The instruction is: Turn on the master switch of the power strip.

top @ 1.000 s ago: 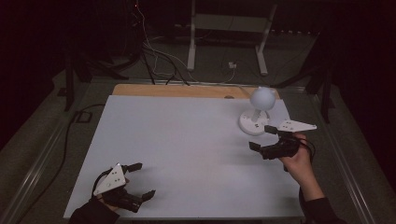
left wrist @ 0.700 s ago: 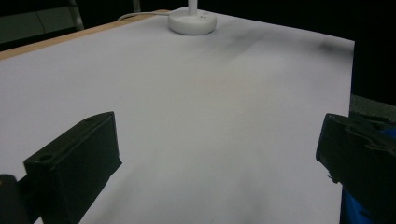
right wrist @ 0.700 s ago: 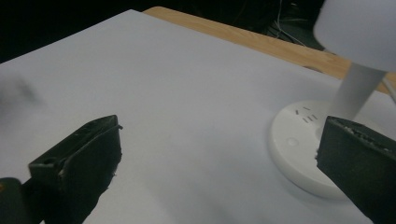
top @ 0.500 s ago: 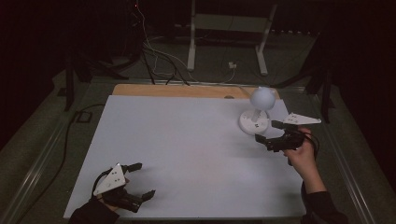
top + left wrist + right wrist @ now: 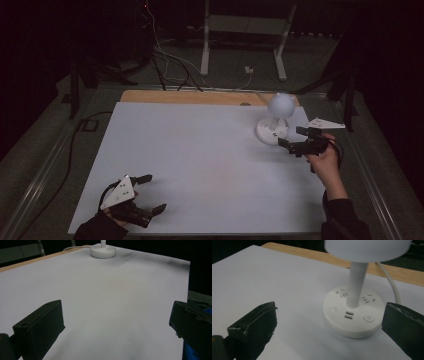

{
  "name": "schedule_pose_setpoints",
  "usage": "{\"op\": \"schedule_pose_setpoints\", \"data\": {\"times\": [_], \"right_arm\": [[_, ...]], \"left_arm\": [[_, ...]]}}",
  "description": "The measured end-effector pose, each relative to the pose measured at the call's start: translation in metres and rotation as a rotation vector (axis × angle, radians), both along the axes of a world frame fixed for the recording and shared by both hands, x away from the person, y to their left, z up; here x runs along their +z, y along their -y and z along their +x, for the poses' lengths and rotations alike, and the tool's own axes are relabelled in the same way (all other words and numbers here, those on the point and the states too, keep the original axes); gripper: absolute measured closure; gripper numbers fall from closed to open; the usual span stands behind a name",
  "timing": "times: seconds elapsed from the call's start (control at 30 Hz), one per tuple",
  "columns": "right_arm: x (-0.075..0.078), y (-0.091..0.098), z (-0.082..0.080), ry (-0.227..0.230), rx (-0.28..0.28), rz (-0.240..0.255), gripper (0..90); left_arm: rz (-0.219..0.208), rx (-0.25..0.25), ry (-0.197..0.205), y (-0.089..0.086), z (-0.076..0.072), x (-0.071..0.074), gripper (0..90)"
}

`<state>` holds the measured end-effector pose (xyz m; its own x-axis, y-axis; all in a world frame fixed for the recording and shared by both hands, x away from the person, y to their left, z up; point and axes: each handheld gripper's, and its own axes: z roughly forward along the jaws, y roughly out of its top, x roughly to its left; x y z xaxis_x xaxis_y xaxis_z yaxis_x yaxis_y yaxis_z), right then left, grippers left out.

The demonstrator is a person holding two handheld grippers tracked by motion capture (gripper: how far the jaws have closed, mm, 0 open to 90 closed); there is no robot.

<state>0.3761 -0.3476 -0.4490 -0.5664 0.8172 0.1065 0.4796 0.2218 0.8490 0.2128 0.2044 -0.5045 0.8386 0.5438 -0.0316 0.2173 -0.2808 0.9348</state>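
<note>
Standing at the upper right of the high view, a white desk lamp (image 5: 274, 124) is seen on the white table surface (image 5: 200, 155), near its far right corner. A round, flat base (image 5: 353, 315) is shown in the right gripper view, marked with small socket slots on top, two USB ports at the front and round buttons beside them; a slim white stem (image 5: 357, 285) rises from its centre to a rounded white head (image 5: 280, 104), and a white cord (image 5: 390, 287) trails off behind it. The right gripper (image 5: 292, 140) is held just beside the base, its jaws spread wide and gripping nothing. The left gripper (image 5: 151, 193) is held at the lower left of the high view, well apart from the lamp, its jaws likewise spread with nothing between them.
</note>
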Motion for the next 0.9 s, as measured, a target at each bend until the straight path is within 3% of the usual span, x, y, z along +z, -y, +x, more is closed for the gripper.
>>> {"op": "schedule_pose_setpoints", "data": {"times": [0.6,0.9], "right_arm": [[-0.021,0.009,0.024,-0.008,-0.085,-0.032,0.0],[-0.029,0.009,0.038,-0.013,-0.171,-0.042,0.0]], "left_arm": [[-0.001,0.002,-0.003,0.0,0.0,0.0,0.0],[-0.003,0.002,-0.001,0.0,0.0,0.0,0.0]]}}
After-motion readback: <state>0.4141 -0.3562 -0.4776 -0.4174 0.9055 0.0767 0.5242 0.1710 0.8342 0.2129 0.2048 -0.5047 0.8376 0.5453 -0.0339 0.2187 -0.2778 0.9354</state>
